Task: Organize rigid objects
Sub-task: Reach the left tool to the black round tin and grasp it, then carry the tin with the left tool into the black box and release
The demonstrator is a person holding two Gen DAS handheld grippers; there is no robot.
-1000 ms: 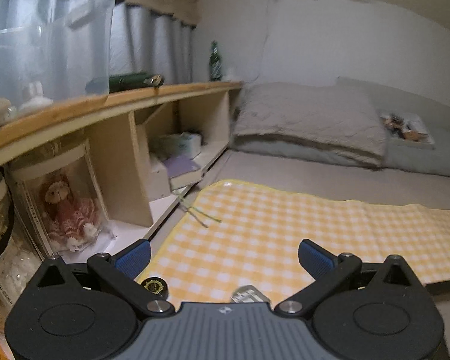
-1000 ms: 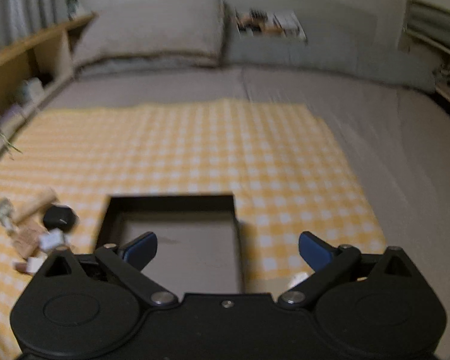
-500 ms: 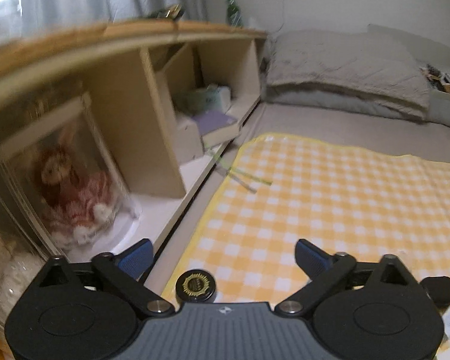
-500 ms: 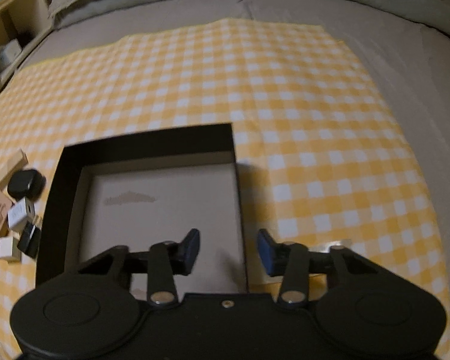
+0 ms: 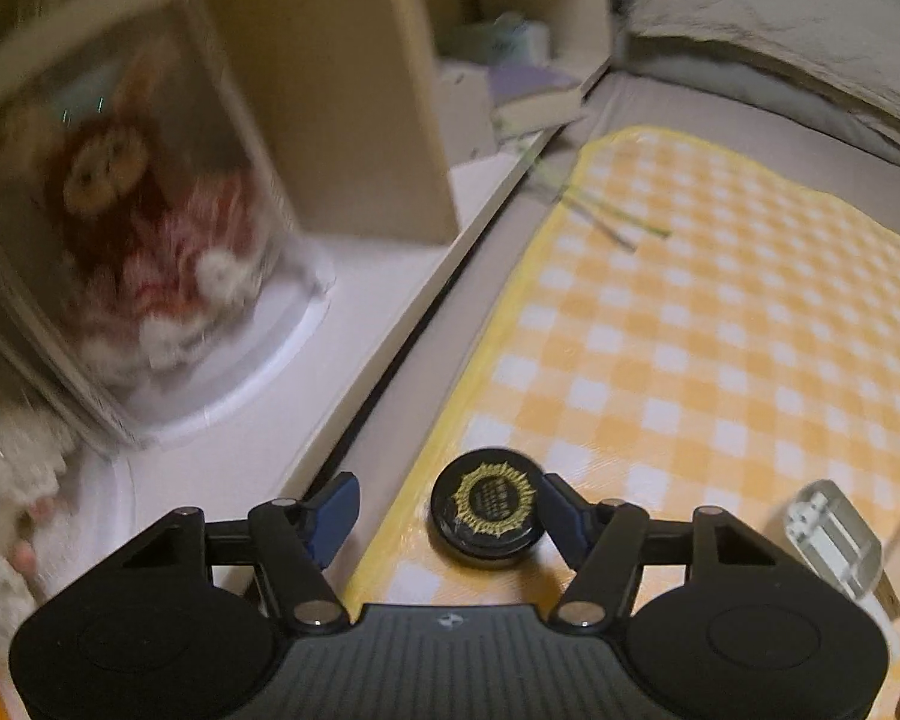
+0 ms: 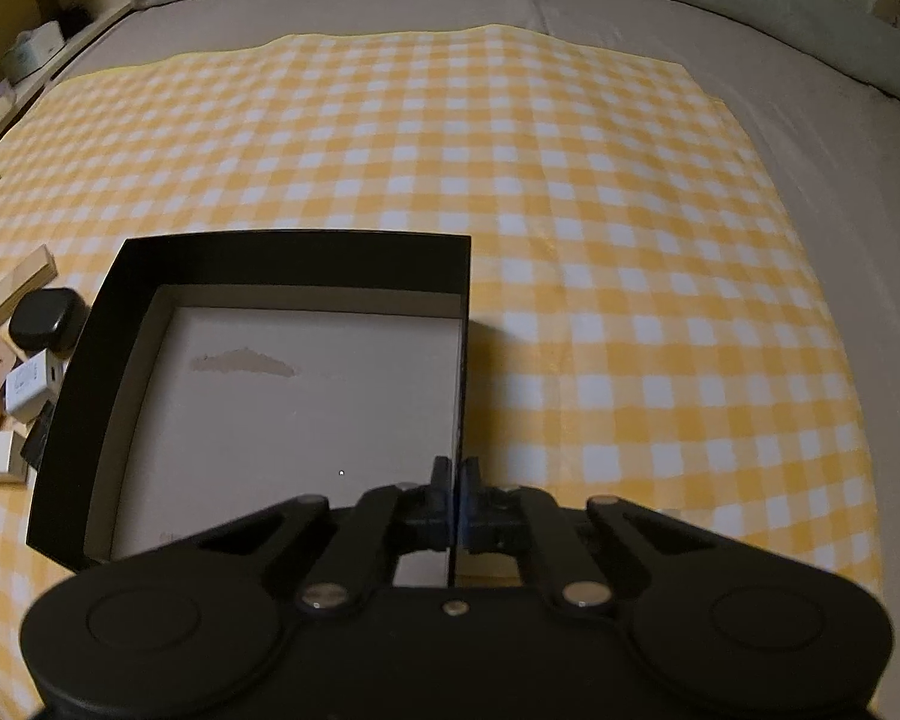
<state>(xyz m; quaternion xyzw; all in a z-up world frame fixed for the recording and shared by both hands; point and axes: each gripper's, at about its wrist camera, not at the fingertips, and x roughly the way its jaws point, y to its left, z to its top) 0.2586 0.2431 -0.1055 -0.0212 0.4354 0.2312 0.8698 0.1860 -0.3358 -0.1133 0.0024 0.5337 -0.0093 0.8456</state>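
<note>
Within the last second the left tongs (image 5: 447, 507) had swung down from the bedside shelf to straddle one round black tin with a gold sunburst lid (image 5: 485, 507) at the left edge of the yellow-and-white checked cloth (image 5: 720, 330); they stood parted, the right pad apparently touching it, the left pad well clear. One small clear plastic case (image 5: 834, 531) lay to its right. Meanwhile the right tongs (image 6: 455, 498) had clenched on the right wall of the single shallow black cardboard box (image 6: 282, 261), probably steadying the empty box for filling. Some six small items (image 6: 24, 360) waited beside its left wall.
</note>
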